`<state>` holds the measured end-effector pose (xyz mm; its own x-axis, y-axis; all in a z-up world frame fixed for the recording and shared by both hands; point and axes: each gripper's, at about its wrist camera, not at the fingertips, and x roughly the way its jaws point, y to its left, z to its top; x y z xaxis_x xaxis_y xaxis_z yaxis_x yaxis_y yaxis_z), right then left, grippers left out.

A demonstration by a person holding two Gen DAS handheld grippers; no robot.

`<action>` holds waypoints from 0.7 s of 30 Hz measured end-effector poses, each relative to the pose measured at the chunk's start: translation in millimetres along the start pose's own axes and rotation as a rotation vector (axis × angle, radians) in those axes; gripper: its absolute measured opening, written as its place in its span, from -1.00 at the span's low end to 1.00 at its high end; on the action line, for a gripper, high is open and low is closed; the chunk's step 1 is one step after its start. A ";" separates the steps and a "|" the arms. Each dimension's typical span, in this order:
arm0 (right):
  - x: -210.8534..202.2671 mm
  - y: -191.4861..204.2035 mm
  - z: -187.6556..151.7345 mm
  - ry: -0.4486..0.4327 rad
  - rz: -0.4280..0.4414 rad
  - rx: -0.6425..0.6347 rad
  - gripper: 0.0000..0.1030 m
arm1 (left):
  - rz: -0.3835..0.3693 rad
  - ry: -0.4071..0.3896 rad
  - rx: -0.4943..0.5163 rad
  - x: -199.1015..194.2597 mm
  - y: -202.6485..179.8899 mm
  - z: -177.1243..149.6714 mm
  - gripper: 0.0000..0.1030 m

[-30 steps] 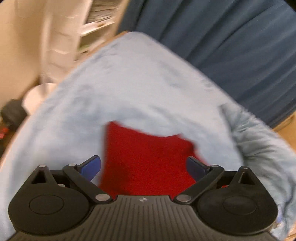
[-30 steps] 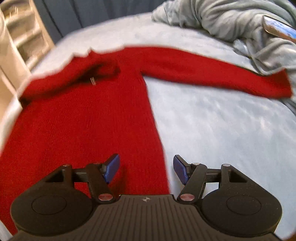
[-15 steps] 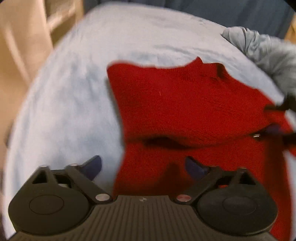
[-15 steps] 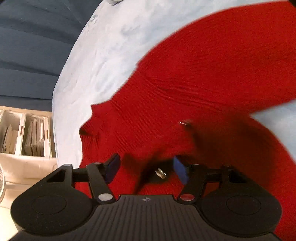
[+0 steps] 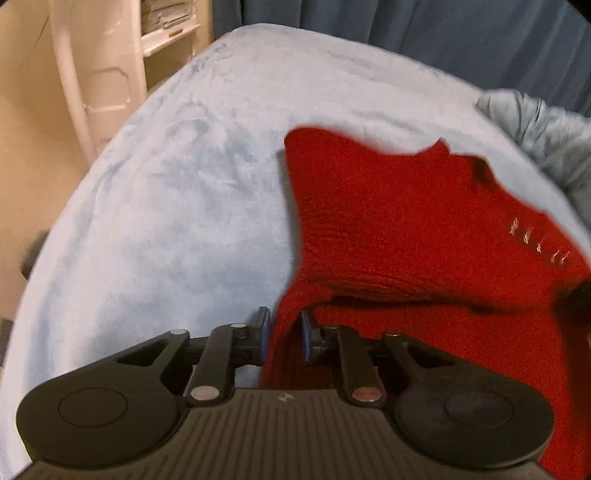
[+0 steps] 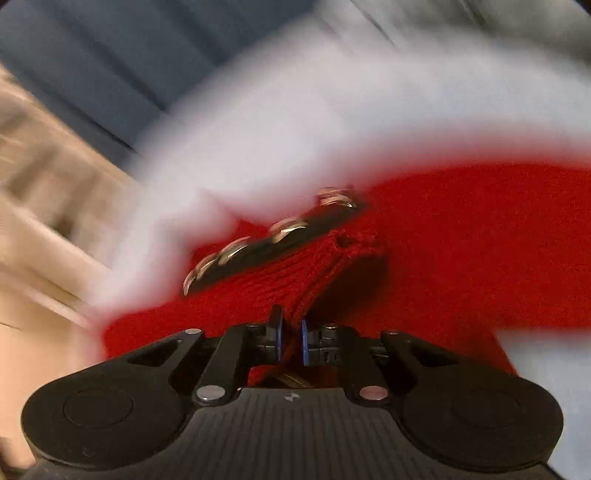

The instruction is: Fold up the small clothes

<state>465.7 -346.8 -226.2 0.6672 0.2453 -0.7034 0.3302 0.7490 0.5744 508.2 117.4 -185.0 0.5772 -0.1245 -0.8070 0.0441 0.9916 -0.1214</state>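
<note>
A red knit sweater (image 5: 399,221) lies on a pale blue blanket (image 5: 177,192), its upper part folded over the rest. My left gripper (image 5: 282,334) is shut on the sweater's left edge at the fold. In the right wrist view, which is motion-blurred, my right gripper (image 6: 290,341) is shut on a bunched ridge of the red sweater (image 6: 461,240). The other gripper (image 6: 273,240) shows there as a dark bar with metal pins lying across the sweater.
A crumpled grey-blue cloth (image 5: 543,133) lies at the blanket's far right. A dark blue curtain (image 5: 406,26) hangs behind. A beige plastic frame (image 5: 92,66) and shelves with papers (image 5: 166,18) stand at the left.
Both grippers were open half a second ago and have closed on the red sweater. The right gripper is moving fast, with the sweater lifted into a ridge.
</note>
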 end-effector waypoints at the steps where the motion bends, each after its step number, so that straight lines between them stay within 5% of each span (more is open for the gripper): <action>1: -5.5 -2.6 -0.3 -0.018 0.028 -0.002 -0.80 | -0.031 -0.007 -0.014 -5.5 3.4 1.5 -0.31; 3: -13.4 -3.5 3.8 -0.025 0.043 0.017 -0.63 | -0.086 -0.039 -0.029 -17.1 10.2 3.2 0.10; 6: -23.5 -4.9 10.5 -0.049 0.003 0.006 -0.42 | -0.121 -0.075 -0.062 -24.8 10.2 6.1 0.39; 7: -27.8 -6.3 12.9 -0.058 -0.021 0.015 -0.21 | -0.113 -0.071 -0.074 -21.8 9.2 5.9 0.55; 9: -41.1 -8.5 8.1 -0.078 -0.055 0.017 -0.17 | -0.008 -0.006 -0.041 -6.5 -1.6 5.1 0.67; 11: -62.8 -7.4 -5.7 -0.082 -0.095 -0.023 -0.16 | 0.146 0.098 0.053 15.8 -12.4 -3.0 0.72; 13: -94.4 -2.3 -27.2 -0.067 -0.082 -0.108 0.07 | 0.163 0.045 0.095 2.0 -15.8 -13.8 0.74; 17: -160.3 -0.8 -92.6 -0.057 -0.119 -0.307 0.16 | 0.092 0.030 0.086 -58.1 -4.9 -44.5 0.74; 21: -221.0 -6.0 -168.7 -0.012 -0.204 -0.457 0.20 | 0.145 0.002 0.102 -133.1 7.3 -103.2 0.75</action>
<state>203.6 -301.6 -144.9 0.6281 0.0602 -0.7758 0.1306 0.9747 0.1814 347.6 137.6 -138.1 0.5820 0.0203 -0.8129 0.0430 0.9975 0.0557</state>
